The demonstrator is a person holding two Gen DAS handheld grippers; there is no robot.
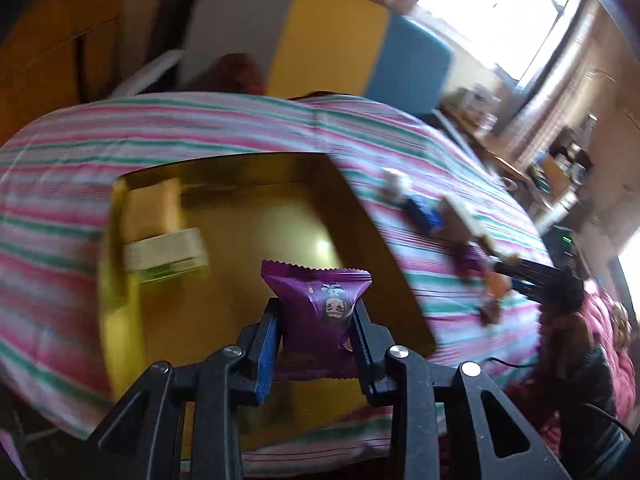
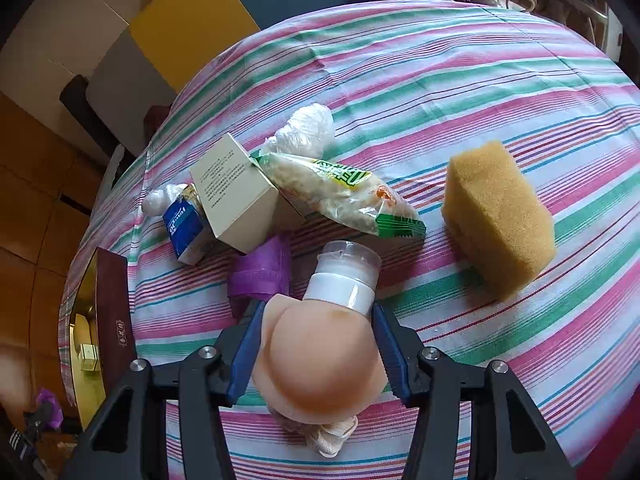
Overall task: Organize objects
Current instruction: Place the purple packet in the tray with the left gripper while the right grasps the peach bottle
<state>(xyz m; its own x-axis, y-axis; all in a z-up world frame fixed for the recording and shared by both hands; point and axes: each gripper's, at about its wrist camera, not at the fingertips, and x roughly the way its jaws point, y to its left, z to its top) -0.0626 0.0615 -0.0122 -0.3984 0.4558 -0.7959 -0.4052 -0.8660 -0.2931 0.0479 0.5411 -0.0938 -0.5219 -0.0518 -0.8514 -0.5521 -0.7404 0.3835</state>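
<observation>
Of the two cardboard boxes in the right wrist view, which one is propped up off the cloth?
The larger cream box with fine print: it tilts, leaning on the blue-and-white box, which lies lower beside it.

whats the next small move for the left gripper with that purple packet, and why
Probably lower it a little and open the jaws. The left gripper is shut on the purple snack packet, which hangs over the gold box, where a small carton already lies, so releasing there should drop it inside.
</observation>
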